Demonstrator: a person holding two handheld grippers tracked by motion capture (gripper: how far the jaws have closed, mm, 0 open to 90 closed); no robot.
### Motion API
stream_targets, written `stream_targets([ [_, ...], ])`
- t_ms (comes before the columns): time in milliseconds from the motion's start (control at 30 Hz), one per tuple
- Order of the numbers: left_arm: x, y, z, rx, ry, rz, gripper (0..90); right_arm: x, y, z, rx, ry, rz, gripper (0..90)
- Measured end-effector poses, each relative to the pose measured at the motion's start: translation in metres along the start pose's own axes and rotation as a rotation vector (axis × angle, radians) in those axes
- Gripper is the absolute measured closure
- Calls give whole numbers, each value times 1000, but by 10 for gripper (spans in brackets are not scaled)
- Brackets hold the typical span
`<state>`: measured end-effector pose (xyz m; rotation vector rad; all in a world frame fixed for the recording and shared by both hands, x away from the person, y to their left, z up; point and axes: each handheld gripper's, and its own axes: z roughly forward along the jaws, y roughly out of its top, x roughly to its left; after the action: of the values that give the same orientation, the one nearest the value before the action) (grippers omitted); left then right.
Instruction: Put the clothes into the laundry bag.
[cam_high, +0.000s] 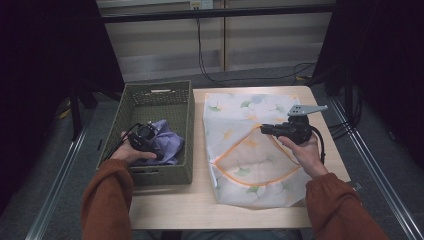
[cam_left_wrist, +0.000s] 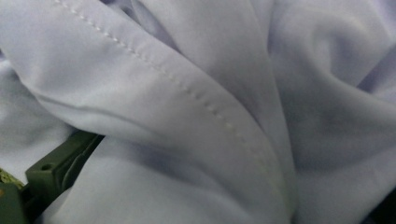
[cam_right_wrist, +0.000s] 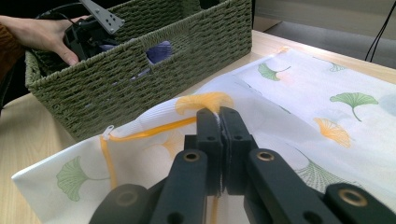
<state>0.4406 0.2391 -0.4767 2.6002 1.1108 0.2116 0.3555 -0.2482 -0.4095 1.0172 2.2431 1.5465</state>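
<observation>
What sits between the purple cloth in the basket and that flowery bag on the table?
The woven basket's right wall, then a narrow strip of bare table. The high view shows this: the purple cloth lies inside the basket, and the leaf-print mesh bag lies beside it.

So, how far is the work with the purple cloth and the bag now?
Done: the right gripper has pinched the laundry bag at its orange zipper edge, lifting it open. In hand: the left gripper is at the purple cloth in the basket. Left: moving the cloth into the bag.

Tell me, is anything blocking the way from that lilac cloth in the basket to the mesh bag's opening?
The woven basket's right wall stands between the lilac cloth and the mesh bag; the right gripper holds the zipper edge up.
</observation>
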Motion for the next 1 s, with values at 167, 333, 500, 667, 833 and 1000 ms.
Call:
stream_targets([
  [167,-3,7,-5,84,3,52,125,1,0,0,4,1,-7,885],
  [333,-5,8,-10,79,-35,19,384,1,0,0,4,0,-4,885],
  [500,-4,9,-13,92,-25,31,535,1,0,0,6,3,-9,885],
  [667,-3,11,-14,96,-4,11,669,1,0,0,3,0,-3,886],
  [833,-4,11,-16,97,-9,8,713,0,0,-1,1,-3,-8,886],
  [1000,-2,11,-18,86,-19,-5,731,0,0,-2,-1,-6,-5,886],
])
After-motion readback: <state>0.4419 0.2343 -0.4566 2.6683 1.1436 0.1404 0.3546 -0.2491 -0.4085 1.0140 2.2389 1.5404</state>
